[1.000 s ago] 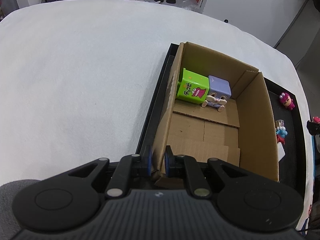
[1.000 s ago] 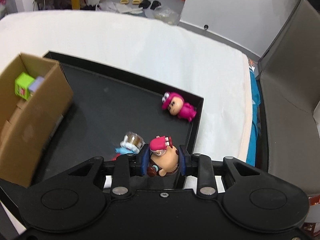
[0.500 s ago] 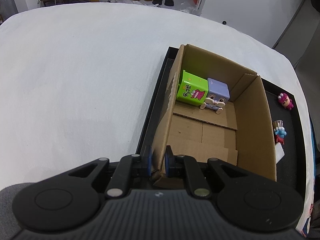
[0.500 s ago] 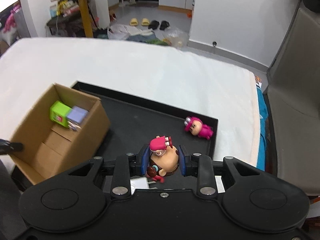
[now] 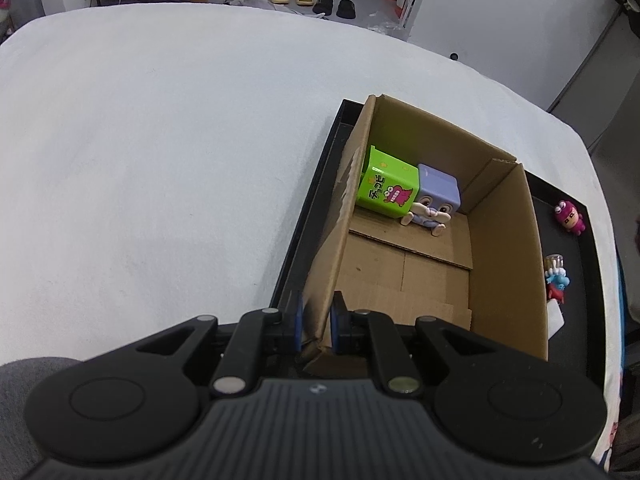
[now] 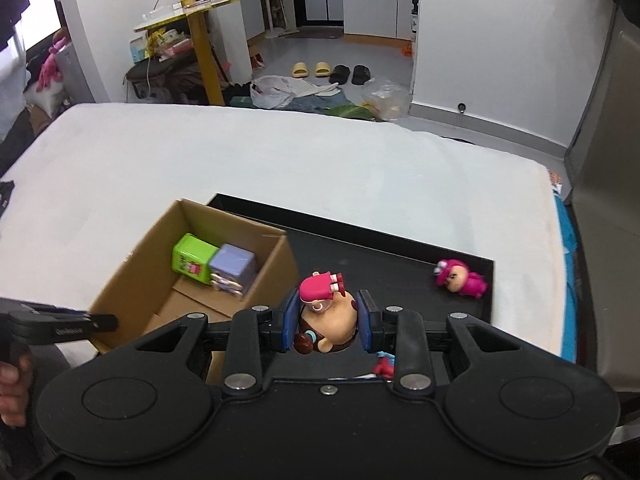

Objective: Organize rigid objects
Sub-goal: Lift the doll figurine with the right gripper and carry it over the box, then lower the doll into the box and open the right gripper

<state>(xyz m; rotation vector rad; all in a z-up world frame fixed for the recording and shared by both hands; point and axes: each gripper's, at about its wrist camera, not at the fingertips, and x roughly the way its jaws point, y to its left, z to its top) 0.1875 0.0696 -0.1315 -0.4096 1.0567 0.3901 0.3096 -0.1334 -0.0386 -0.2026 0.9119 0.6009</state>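
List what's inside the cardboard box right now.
In the cardboard box: a green cube and a purple cube side by side at the far wall, a small bunny figure against the purple one. The near corner is hidden behind the left claw.

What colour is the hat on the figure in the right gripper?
Pink hat on the figure, clearest in the right wrist view.

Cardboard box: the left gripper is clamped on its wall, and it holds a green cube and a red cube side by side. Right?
Not quite. The second cube is lavender, not red. The left wrist view shows the lavender cube beside the green cube inside the cardboard box, with the left gripper clamped on its wall.
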